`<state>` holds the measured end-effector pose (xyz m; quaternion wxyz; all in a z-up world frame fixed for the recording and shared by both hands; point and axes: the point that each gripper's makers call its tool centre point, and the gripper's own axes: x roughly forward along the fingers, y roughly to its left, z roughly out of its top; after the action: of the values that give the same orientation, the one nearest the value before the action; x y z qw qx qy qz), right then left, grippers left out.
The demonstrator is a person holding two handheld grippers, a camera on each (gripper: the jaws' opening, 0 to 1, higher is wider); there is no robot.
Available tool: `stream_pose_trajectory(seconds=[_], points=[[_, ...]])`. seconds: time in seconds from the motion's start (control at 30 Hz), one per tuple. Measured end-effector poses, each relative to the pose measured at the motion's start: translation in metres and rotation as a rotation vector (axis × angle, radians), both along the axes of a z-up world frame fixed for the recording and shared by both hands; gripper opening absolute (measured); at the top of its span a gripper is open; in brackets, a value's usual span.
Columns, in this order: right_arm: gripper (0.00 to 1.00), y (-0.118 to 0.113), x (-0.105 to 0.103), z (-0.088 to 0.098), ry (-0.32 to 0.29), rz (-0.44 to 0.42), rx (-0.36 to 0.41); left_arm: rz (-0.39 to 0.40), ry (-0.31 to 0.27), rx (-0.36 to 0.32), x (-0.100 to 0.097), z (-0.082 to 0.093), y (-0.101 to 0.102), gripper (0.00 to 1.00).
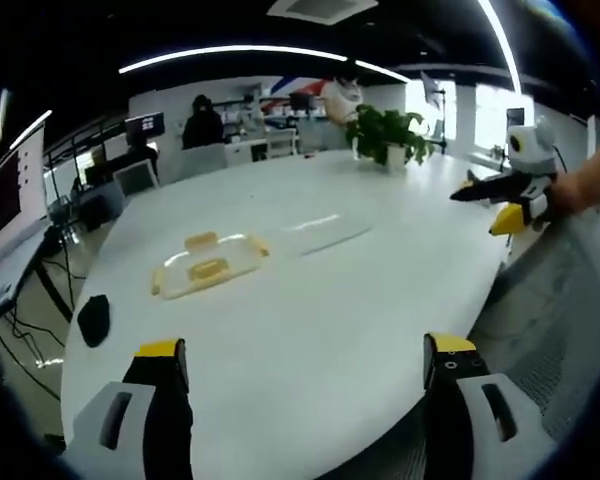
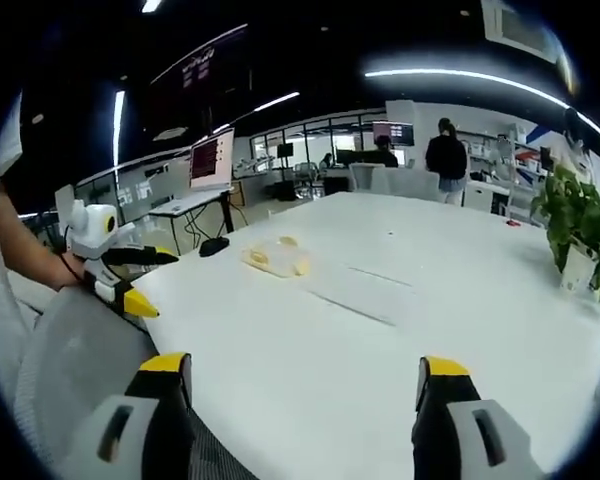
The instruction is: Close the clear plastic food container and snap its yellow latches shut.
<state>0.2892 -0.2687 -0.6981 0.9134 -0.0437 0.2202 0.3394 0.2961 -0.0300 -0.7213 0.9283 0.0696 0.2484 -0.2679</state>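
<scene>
The big white counter (image 1: 310, 330) holds a clear plastic food container (image 1: 208, 264) with yellow latches (image 1: 201, 240); in the left gripper view it lies flat, far out on the counter and to the left, well apart from both grippers; just to its right lies a flat clear sheet (image 1: 325, 232), which may be its lid, but it is too faint to tell; the left gripper (image 1: 305, 365) is at the near edge of the counter with its two yellow-tipped jaws spread wide and nothing between them; the right gripper (image 1: 505, 200) comes in from the right, held by a hand (image 1: 570, 190) off the right edge of the counter; whether its jaws are apart there is hard to tell; in the right gripper view the right gripper (image 2: 305, 380) is also spread wide and holds nothing; the container (image 2: 276, 257) sits far off to the left on the counter (image 2: 380, 340); the left gripper (image 2: 130, 290) shows at the left edge, held by a hand (image 2: 65, 265); a green plant (image 1: 385, 133) in a white pot stands at the far side; a small black thing (image 1: 93, 320) lies near the left edge; a person in dark clothes (image 1: 202, 122) stands far off by the desks
</scene>
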Motion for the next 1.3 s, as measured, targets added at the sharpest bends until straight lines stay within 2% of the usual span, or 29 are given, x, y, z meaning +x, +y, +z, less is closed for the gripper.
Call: stream_pose_trajectory(seconds=[0.1, 0.33, 0.43, 0.63, 0.8, 0.97, 1.3], points=[[0.93, 0.002, -0.005, 0.001, 0.017, 0.002, 0.027, -0.007, -0.02, 0.045, -0.001, 0.0, 0.0, 0.95], [0.9, 0.008, -0.007, 0.005, -0.003, 0.038, 0.036, 0.043, -0.017, 0.043, 0.003, 0.002, 0.008, 0.96], [0.9, 0.011, -0.009, 0.006, 0.002, 0.055, 0.048, 0.027, -0.022, 0.08, 0.002, 0.0, 0.006, 0.96], [0.89, 0.015, -0.01, 0.003, 0.019, 0.076, 0.032, 0.046, -0.014, 0.04, 0.004, 0.003, 0.008, 0.96], [0.88, 0.012, -0.008, 0.003, 0.017, 0.062, 0.017, -0.021, -0.011, 0.022, 0.0, 0.005, -0.005, 0.95], [0.87, 0.003, -0.001, 0.003, 0.017, 0.012, 0.004, -0.06, 0.019, -0.014, -0.004, 0.003, -0.013, 0.94], [0.87, 0.008, -0.003, 0.002, 0.015, 0.038, -0.029, -0.115, 0.016, -0.048, -0.005, 0.01, -0.023, 0.93]])
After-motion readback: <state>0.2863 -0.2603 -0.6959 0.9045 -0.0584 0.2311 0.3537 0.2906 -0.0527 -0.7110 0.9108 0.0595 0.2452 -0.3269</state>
